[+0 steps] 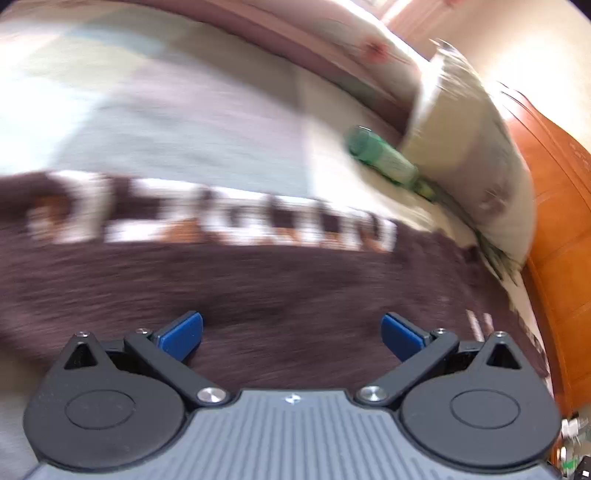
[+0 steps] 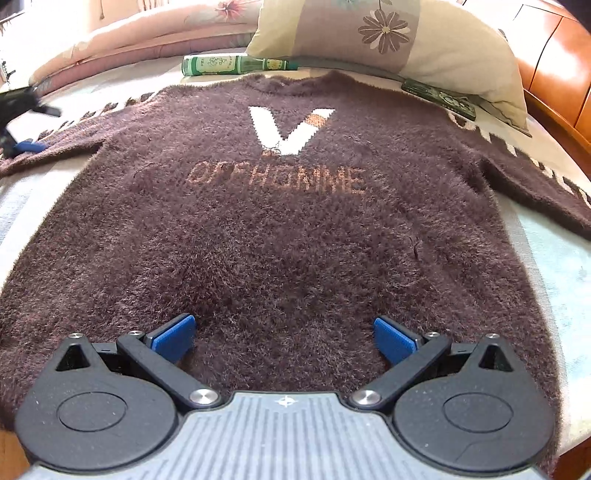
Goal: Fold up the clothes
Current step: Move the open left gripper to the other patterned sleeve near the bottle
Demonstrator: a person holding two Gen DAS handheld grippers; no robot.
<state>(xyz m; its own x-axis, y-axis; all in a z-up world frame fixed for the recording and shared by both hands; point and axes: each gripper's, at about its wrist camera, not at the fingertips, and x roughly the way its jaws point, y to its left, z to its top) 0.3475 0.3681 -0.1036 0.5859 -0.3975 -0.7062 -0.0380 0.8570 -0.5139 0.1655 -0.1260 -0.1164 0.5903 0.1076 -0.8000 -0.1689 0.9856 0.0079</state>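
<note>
Sweater [image 2: 280, 236] right under the right gripper [image 2: 284, 338], brown and fuzzy, spread flat and face-up on the bed [image 2: 554, 266], jaws wide apart and holding nothing. Over on the sleeve, the left gripper [image 1: 291, 334] hangs just as wide and empty (that view is badly motion-blurred). Further back, a green bottle [image 2: 236, 64] lies by the collar, beside a flowered pillow [image 2: 388, 37].

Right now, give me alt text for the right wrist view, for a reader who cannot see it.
A fuzzy dark brown sweater lies spread flat, front up, on a bed, with the open right claw over its hem. Beyond the collar lie a green bottle on its side and a flowered pillow.
</note>
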